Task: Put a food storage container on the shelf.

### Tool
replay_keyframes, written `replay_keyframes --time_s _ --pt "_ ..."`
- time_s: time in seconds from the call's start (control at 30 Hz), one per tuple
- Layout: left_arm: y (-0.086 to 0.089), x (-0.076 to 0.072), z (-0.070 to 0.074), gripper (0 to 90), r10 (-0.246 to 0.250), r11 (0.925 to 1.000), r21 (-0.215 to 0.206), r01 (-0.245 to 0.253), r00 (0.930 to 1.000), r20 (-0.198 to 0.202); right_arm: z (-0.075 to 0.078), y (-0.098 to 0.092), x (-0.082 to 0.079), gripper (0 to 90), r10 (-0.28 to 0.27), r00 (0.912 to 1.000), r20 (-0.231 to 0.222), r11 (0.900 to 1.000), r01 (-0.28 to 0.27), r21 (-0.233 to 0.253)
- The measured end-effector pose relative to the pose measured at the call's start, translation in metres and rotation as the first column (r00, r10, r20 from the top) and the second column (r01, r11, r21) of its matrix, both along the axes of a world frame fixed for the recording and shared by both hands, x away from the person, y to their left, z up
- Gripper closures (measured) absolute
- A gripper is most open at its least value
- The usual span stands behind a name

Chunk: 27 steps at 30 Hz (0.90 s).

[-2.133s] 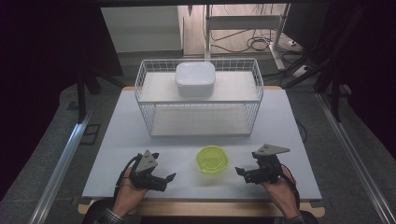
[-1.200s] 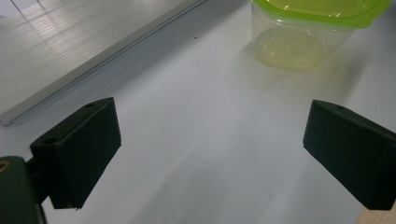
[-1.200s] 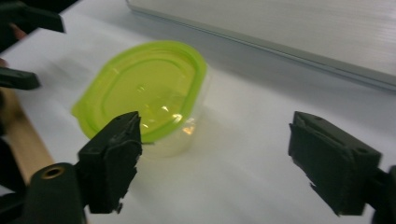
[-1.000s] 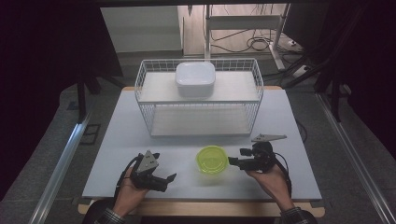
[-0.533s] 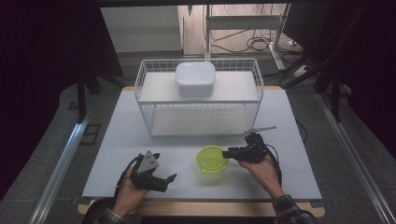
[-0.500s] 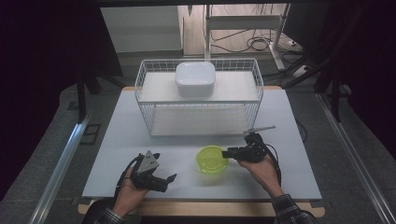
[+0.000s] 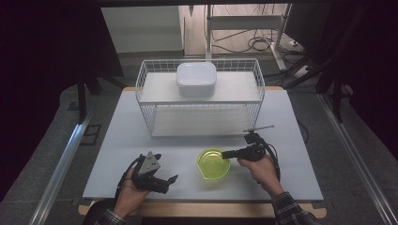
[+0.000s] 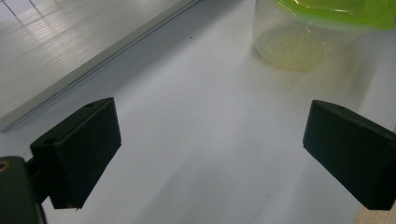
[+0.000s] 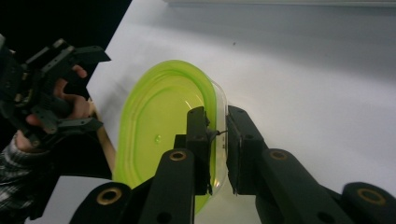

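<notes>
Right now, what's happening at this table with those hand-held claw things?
A person holds a claw in each hand. The right claw has closed on the rim of a green-lidded clear container sitting on the white table. The left claw rests open near the front edge, holding nothing. Behind them stands a wire rack with a white dish on top.

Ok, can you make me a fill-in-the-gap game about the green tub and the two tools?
1. The right tool is closed on the rim of the ____ tub.
2. The left tool has its jaws wide ____.
3. The white dish sits on top of the wire ____.
4. The tub stands on the white ____.

Missing words: green; open; rack; table
</notes>
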<state>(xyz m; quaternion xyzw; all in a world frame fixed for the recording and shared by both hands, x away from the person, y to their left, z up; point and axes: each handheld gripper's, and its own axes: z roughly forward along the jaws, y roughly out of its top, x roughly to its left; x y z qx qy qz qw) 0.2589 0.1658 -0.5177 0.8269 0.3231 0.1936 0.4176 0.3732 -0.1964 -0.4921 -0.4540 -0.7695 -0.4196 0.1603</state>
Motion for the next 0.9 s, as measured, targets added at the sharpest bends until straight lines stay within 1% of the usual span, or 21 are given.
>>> replay_keyframes --time_s 0.03,0.2,0.33,0.37,0.53,0.77,0.83,0.9 --pt "0.000 0.000 0.000 4.0 -0.001 1.0000 0.001 0.001 1.0000 0.000 0.001 0.000 -0.001 81.4 0.005 1.0000 -0.009 1.000 -0.005 0.012" --pt "0.000 0.000 0.000 4.0 0.000 1.0000 0.001 0.000 1.0000 0.003 0.004 0.003 -0.004 81.8 0.007 0.9999 0.011 1.000 -0.007 0.008" --pt "0.001 0.000 0.000 4.0 0.002 1.0000 -0.003 -0.002 1.0000 0.003 0.006 0.000 -0.003 81.8 -0.003 1.0000 0.006 0.999 0.003 0.041" --pt "0.001 0.000 0.000 4.0 0.002 1.0000 -0.004 -0.002 1.0000 0.003 0.007 -0.002 -0.003 81.8 -0.006 0.9999 0.012 0.999 0.006 0.047" --pt "0.001 0.000 0.000 4.0 0.003 1.0000 -0.005 -0.003 1.0000 0.003 0.015 -0.007 -0.005 81.9 -0.019 0.9996 0.021 0.996 0.017 0.086" --pt "0.001 0.000 0.000 4.0 0.006 0.9999 -0.010 -0.006 1.0000 0.000 0.030 -0.010 -0.006 81.9 -0.033 0.9976 0.062 0.993 0.026 0.113" --pt "0.001 0.000 0.000 4.0 0.006 0.9999 -0.011 -0.006 1.0000 0.000 0.034 -0.011 -0.006 81.9 -0.036 0.9969 0.071 0.991 0.026 0.128" --pt "0.001 0.000 0.000 4.0 0.006 0.9999 -0.011 -0.006 1.0000 -0.001 0.038 -0.012 -0.006 81.9 -0.039 0.9957 0.083 0.992 0.028 0.127"
